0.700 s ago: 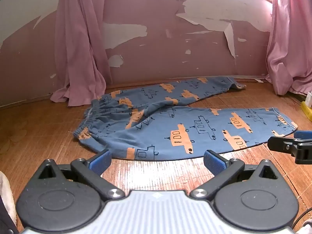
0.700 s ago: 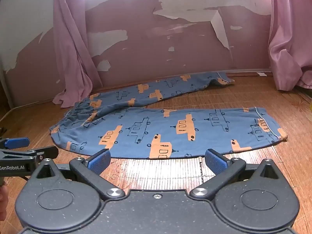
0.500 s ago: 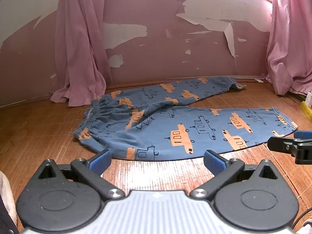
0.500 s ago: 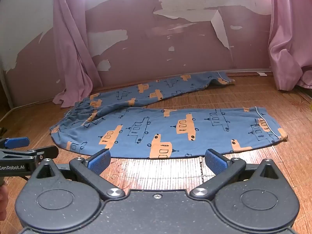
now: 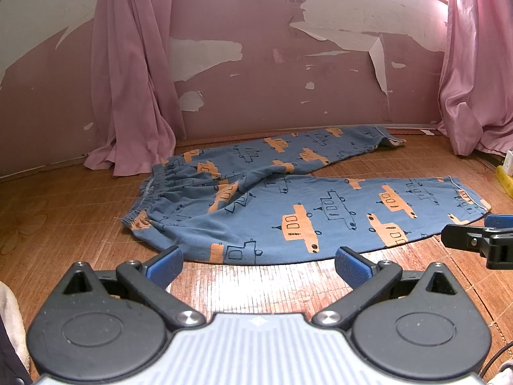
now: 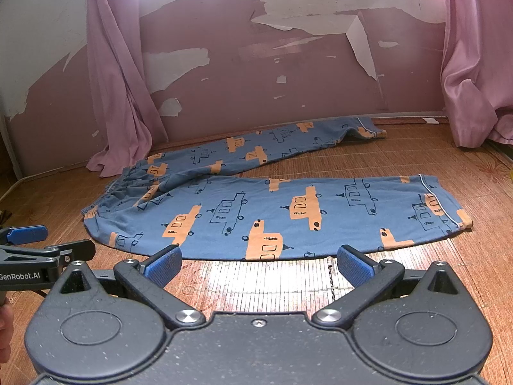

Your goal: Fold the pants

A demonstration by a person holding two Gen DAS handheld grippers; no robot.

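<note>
Ahead of the left gripper [image 5: 258,261], on the wooden floor [image 5: 64,211], lie the pants [image 5: 288,211], blue with orange and outlined boats, spread flat and unfolded. To the far left of that gripper a pink curtain [image 5: 131,96] hangs down the peeling pink wall [image 5: 272,96] and bunches on the floor just behind the gathered waistband [image 5: 150,192], which sits ahead and to the left of the fingers. From the waistband the two legs run off to the right in a V: the far leg [image 5: 288,154] angles toward the wall, and the near leg [image 5: 368,218] lies straight across, its lower edge just ahead of the blue pads [image 5: 165,261]. The left gripper's fingers stand wide apart with nothing between them, above bare floor and not touching the cloth. At its right, the tip of the right gripper [image 5: 481,240] shows beside the near leg's cuff [image 5: 468,202]. From the right gripper [image 6: 258,261] the same layout appears: the left gripper [image 6: 38,250] at the far left near the waistband [image 6: 109,195], the near leg [image 6: 288,215] just ahead of the pads [image 6: 354,264], and the cuff [image 6: 449,205] ahead to the right. Its fingers are likewise spread wide and hold nothing. Farther right a second pink curtain [image 6: 474,80] hangs by the wall.
</note>
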